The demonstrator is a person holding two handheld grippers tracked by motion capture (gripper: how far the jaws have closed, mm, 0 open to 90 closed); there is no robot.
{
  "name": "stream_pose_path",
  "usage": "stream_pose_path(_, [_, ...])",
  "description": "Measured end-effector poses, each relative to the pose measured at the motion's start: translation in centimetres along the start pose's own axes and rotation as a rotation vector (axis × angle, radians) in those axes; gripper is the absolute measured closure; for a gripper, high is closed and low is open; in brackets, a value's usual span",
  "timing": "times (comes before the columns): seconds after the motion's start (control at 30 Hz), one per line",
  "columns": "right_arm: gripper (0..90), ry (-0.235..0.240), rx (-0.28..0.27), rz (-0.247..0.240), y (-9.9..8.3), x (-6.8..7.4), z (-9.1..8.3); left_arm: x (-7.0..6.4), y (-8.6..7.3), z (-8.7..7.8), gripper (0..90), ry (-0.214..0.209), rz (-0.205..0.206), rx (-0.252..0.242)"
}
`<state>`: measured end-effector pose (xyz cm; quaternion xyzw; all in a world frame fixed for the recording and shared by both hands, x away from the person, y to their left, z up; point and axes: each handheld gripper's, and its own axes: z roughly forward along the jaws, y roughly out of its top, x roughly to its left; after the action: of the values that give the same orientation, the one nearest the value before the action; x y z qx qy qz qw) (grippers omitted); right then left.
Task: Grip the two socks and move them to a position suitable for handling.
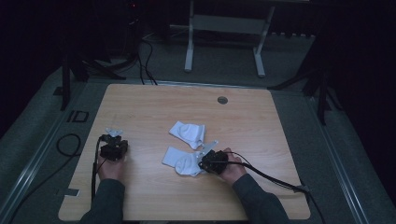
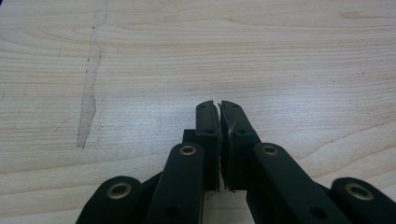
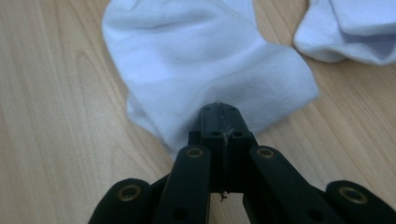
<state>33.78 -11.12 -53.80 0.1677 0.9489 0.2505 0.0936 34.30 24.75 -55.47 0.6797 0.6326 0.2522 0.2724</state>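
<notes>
Working at the near sock (image 1: pixel 183 162), just below the middle of the high view, the right gripper (image 1: pixel 204 162) has its tips at that sock's right edge. In the right gripper view its jaws stand pressed together at the hem of the white cloth (image 3: pixel 205 60); whether a fold is pinched between them I cannot tell, since the fabric bunches right at the tips. The far sock (image 1: pixel 187 133) lies just above and apart, seen at the upper right of the right gripper view (image 3: pixel 348 28). The left gripper (image 1: pixel 113 145) rests at the left of the high view on the bare table (image 1: pixel 261 126), well apart from both socks, jaws nearly closed on nothing (image 2: pixel 219 112). The step looks like the first grasp for pairing the 2 socks. Next, I judge, the right gripper must secure the edge, then lift or drag the sock toward its mate.
</notes>
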Motion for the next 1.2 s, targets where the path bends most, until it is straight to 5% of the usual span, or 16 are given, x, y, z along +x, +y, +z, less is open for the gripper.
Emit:
stream_pose_path(0.43, [89.7,0.016,0.046,-0.122,-0.3,1.1,-0.6,0.0,0.0,0.0,85.3,0.003,0.003,0.004])
stream_pose_path(0.57, [88.9,0.012,0.064,-0.125,-0.3,0.8,-0.6,0.1,0.0,0.0,85.0,0.000,0.001,0.006])
stream_pose_path(0.67, [73.0,-0.012,0.065,-0.103,-0.1,0.4,-1.0,0.1,0.0,0.0,84.4,0.001,0.000,0.003])
stream_pose_path(0.83, [71.3,0.013,0.013,-0.063,0.4,0.0,-2.4,0.0,0.0,0.2,83.2,0.002,0.003,0.008])
stream_pose_path(0.9, [70.9,-0.010,0.018,-0.081,1.0,0.3,-2.9,0.0,0.0,0.2,83.1,0.000,0.005,0.010])
stream_pose_path(1.2, [77.3,0.031,0.000,-0.124,4.3,1.7,-2.6,0.1,-0.1,0.2,82.4,-0.005,-0.002,0.012])
